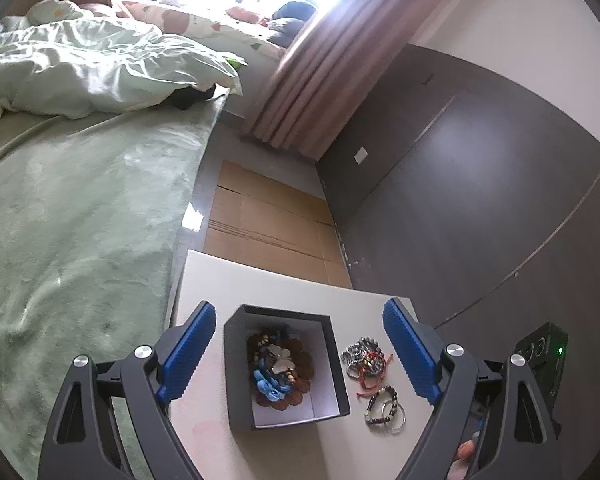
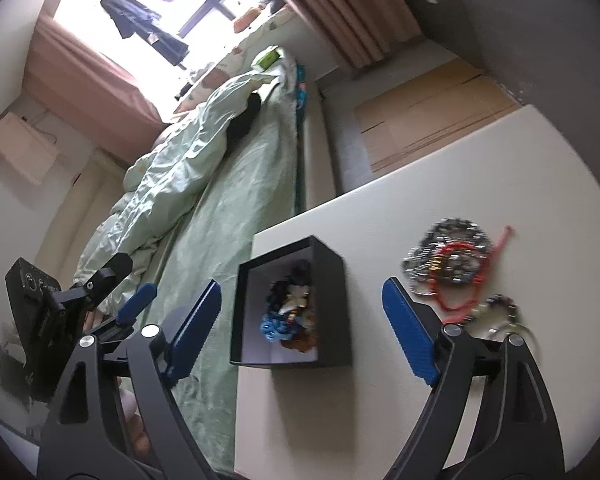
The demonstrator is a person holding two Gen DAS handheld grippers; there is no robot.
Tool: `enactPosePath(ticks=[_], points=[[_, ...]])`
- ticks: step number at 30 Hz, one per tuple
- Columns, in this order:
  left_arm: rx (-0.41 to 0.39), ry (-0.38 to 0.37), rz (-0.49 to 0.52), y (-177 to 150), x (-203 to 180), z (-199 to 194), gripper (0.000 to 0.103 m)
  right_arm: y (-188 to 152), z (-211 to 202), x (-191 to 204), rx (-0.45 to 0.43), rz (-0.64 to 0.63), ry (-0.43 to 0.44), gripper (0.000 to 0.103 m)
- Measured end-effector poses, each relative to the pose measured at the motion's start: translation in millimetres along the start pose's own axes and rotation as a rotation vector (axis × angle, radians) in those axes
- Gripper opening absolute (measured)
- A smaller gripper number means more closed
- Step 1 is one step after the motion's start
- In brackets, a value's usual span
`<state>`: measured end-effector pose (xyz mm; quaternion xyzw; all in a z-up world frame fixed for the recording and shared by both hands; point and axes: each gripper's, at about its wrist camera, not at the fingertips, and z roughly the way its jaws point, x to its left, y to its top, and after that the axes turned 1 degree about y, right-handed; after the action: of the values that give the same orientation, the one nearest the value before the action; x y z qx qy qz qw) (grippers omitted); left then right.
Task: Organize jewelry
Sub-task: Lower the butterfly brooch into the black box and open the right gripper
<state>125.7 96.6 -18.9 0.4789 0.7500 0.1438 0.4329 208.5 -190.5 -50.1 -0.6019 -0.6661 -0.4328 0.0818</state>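
Observation:
A black open box [image 1: 336, 364] stands on a white table [image 1: 260, 288]. It holds a heap of jewelry [image 1: 280, 368]: brown pieces, a blue chain, a silver clover. To its right lie loose bracelets [image 1: 366, 356] with a red cord, and a beaded bracelet with rings [image 1: 384, 406]. My left gripper [image 1: 300, 340] is open and empty, its jaws on either side of the box, above it. In the right wrist view the box [image 2: 332, 280] and the loose bracelets [image 2: 448, 260] show again. My right gripper [image 2: 302, 320] is open and empty above the box. The left gripper [image 2: 112, 300] shows at the left.
A bed with a green blanket [image 1: 72, 220] runs along the table's left side. Flattened cardboard [image 1: 268, 220] lies on the floor beyond the table. A dark wardrobe [image 1: 480, 200] stands at the right. The right gripper's body [image 1: 540, 356] is at the table's right edge.

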Motion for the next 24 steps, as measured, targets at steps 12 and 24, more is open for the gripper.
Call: enactPosePath(ticks=[12, 24], points=[[0.085, -0.030, 0.131, -28.3, -47.9, 23.0, 0.081, 2.8, -40.6, -58.4, -0.011, 0.155, -0.125, 0.083], [0.189, -0.078, 0.204, -62.4, -94.1, 62.6, 0.054, 2.9, -61.9, -91.9, -0.003, 0.210, -0.202, 0.057]])
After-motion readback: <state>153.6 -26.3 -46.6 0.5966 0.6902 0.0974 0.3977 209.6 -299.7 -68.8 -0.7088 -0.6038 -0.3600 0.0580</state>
